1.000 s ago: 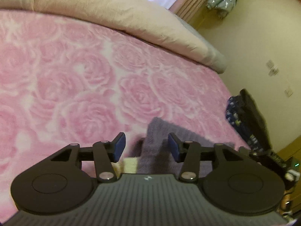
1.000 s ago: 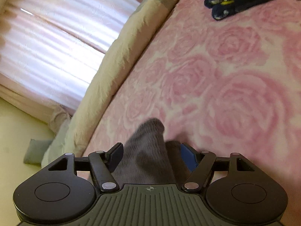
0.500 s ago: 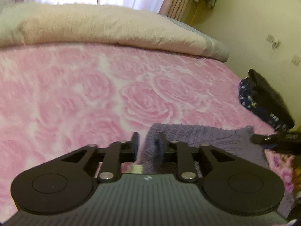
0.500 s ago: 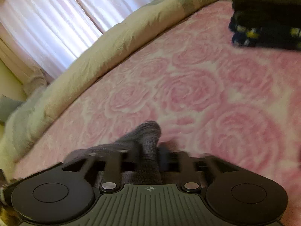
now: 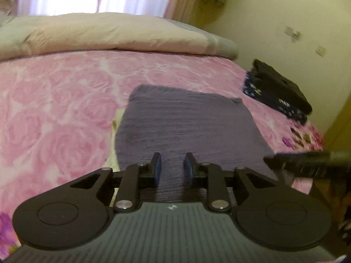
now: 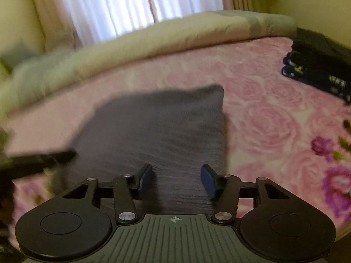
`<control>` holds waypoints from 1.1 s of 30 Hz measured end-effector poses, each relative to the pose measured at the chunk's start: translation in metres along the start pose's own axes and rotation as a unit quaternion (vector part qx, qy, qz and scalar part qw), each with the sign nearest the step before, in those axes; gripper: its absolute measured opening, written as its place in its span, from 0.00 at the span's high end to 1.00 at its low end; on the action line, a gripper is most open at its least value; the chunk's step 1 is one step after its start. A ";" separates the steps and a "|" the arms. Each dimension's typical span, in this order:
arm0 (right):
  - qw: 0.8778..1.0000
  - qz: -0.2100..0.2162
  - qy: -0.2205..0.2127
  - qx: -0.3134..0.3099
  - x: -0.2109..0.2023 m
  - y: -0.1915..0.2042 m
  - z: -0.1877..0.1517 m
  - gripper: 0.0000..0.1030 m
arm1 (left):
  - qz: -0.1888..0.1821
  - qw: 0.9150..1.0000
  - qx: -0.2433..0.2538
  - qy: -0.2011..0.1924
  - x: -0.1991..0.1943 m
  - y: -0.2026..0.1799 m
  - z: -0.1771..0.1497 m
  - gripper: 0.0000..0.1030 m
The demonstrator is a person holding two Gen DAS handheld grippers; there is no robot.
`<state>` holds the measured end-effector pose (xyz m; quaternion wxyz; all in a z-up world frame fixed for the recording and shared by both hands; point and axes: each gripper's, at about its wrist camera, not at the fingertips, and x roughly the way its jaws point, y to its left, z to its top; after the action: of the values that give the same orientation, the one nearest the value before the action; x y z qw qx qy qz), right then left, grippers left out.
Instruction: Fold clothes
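A purple-grey knitted garment (image 5: pixel 186 127) lies folded flat on the pink rose bedspread (image 5: pixel 54 109); a pale yellow layer (image 5: pixel 117 118) peeks out at its left edge. My left gripper (image 5: pixel 172 168) hovers over its near edge, open and empty. In the right wrist view the same garment (image 6: pixel 158 127) lies ahead, and my right gripper (image 6: pixel 177 178) is open and empty over its near edge. The right gripper's body shows in the left wrist view (image 5: pixel 307 162), and the left gripper's body in the right wrist view (image 6: pixel 37 160).
A stack of dark folded clothes (image 5: pixel 278 89) sits at the bed's right side, also in the right wrist view (image 6: pixel 318 65). A beige rolled duvet (image 5: pixel 109 35) runs along the far edge under the curtained window (image 6: pixel 131 4). A wall stands right.
Both grippers held the garment's edge shut half a second ago. They have since let go, opened and pulled back, and the garment now lies folded flat.
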<state>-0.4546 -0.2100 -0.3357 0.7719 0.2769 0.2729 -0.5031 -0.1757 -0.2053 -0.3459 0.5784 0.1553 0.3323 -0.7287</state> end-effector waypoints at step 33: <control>0.997 -0.029 -0.014 0.075 -0.111 0.019 -0.064 0.14 | 0.157 0.985 0.045 0.047 -0.136 -0.074 -0.054 0.69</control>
<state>-0.4847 -0.0892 -0.3000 0.7379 0.3183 0.2315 -0.5483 -0.2161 -0.0608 -0.2797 0.6619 0.2654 0.2969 -0.6351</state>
